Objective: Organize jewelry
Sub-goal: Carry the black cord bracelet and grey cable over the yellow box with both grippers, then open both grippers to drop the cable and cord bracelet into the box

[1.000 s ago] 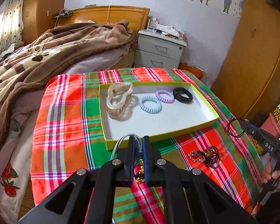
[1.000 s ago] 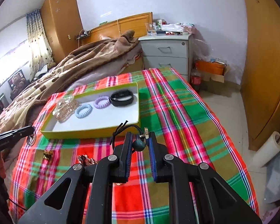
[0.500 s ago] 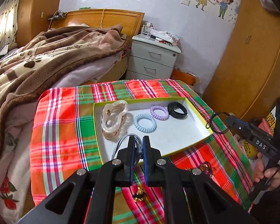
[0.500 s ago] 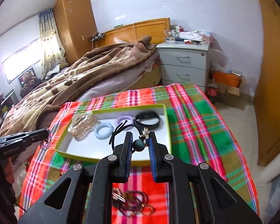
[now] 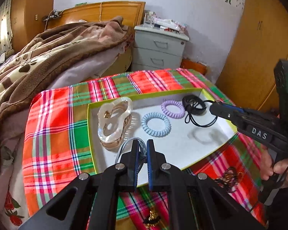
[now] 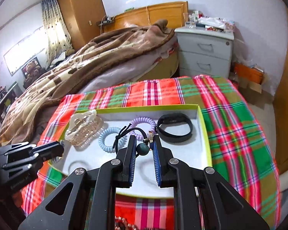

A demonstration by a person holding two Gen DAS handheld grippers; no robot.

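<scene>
Gripping a grey elastic hair tie [image 5: 129, 146], the left gripper [image 5: 142, 149] hovered over the shallow green-rimmed white tray [image 5: 184, 145]. The right gripper [image 6: 143, 145] held a black beaded hair tie [image 6: 132, 134] loosely between its jaws above the same tray [image 6: 203, 134].

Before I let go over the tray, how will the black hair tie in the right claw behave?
Likely floppy: the black hair tie droops in thin loops from the right claw. Probably light, being a slim cord. Its round bead might roll a little, though the tray rim should keep it in.
</scene>
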